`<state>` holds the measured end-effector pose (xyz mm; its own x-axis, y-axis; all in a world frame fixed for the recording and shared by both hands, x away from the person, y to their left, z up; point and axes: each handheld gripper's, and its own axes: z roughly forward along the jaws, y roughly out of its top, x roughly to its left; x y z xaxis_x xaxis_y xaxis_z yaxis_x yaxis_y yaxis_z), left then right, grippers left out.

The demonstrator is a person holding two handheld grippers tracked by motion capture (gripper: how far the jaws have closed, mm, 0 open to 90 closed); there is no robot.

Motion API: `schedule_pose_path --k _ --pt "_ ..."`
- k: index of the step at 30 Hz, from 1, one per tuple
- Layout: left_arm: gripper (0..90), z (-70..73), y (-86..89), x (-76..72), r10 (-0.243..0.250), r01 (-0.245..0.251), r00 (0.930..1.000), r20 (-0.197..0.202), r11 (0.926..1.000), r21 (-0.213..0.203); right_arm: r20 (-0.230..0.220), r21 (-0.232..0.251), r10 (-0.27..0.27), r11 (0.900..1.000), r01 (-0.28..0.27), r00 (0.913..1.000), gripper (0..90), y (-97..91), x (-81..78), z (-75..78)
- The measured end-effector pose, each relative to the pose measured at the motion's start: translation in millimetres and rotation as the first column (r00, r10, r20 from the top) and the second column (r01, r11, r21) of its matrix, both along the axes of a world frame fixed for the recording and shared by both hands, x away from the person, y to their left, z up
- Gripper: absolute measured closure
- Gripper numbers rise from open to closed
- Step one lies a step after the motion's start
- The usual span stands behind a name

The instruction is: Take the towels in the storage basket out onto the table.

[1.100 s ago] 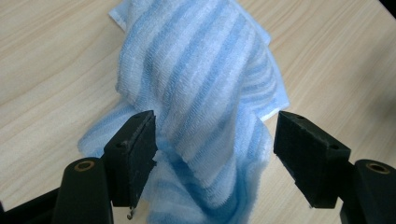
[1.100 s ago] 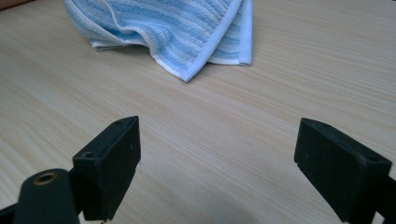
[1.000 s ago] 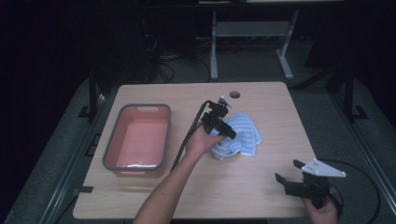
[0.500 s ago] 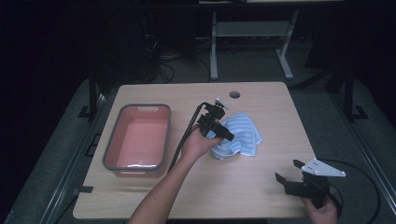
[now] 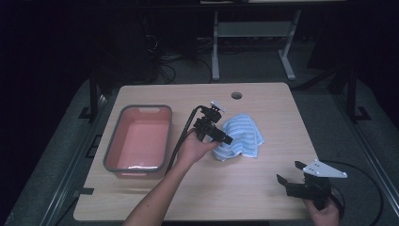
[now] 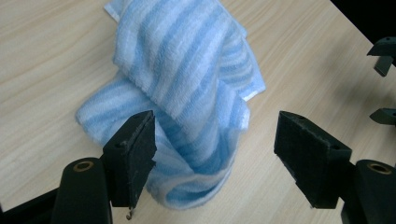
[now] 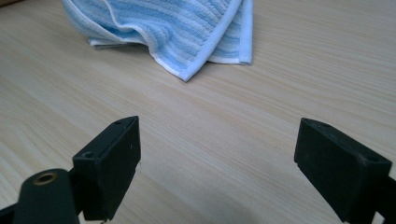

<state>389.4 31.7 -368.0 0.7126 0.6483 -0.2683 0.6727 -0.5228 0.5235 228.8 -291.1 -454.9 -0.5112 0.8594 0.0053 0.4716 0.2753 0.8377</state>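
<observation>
A blue and white striped towel lies bunched in the middle of the wooden table. My left gripper hovers at the towel's left edge, pointing right. In the left gripper view its jaws stand wide apart around, with a fold of the towel below and between them, and the pads do not press on it. My right gripper rests low at the table's front right, open and with nothing in it. The right gripper view looks between the spread jaws across bare wood to the towel.
A pink tub with a grey rim sits on the left part of the table and looks empty. A round cable hole is near the far edge. Dark floor and a metal stand lie beyond the table.
My left hand and gripper have drifted a little left and toward the person, off the top of the towel. The towel and the right gripper have stayed put.
</observation>
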Motion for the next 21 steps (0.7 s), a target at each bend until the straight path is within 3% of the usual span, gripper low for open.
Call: schedule_pose_path --k 21 --pt "29.1 -7.3 16.7 -13.6 0.006 -0.006 1.0 -0.002 0.9996 -0.029 -0.013 -0.014 -0.007 0.9999 0.006 0.9999 14.1 -0.5 2.5 -3.1"
